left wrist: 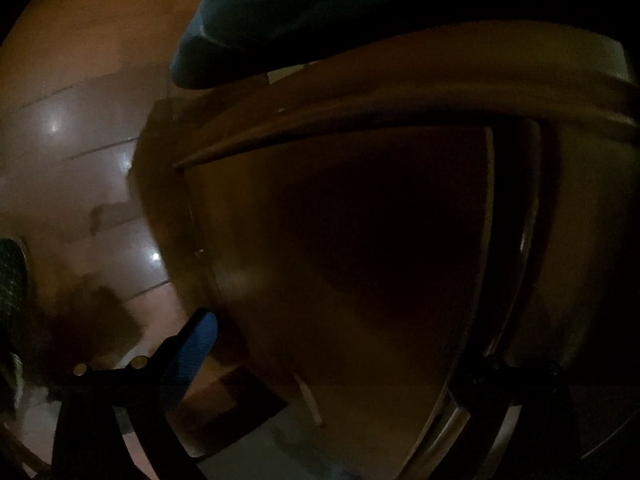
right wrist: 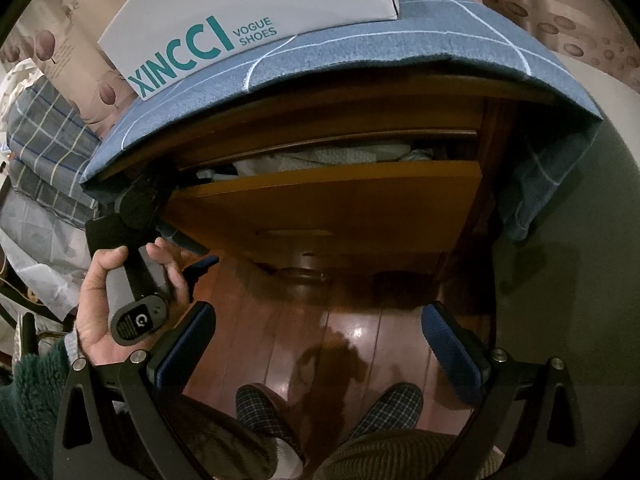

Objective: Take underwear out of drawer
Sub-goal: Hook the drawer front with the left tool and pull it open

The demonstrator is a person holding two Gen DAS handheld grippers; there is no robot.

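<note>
The wooden drawer of a bedside cabinet stands pulled out a little way. Light folded clothes show in the gap behind its front; I cannot tell which piece is underwear. A hand holds my left gripper at the drawer's left corner, low by the front panel. In the dark left wrist view the drawer front fills the frame, and my left gripper is open wide with nothing gripped. My right gripper hangs open above the floor, well short of the drawer and empty.
A blue checked cloth covers the cabinet top, with a white shoe box on it. Checked bedding lies to the left. The person's two slippers stand on the glossy wooden floor. A pale wall is on the right.
</note>
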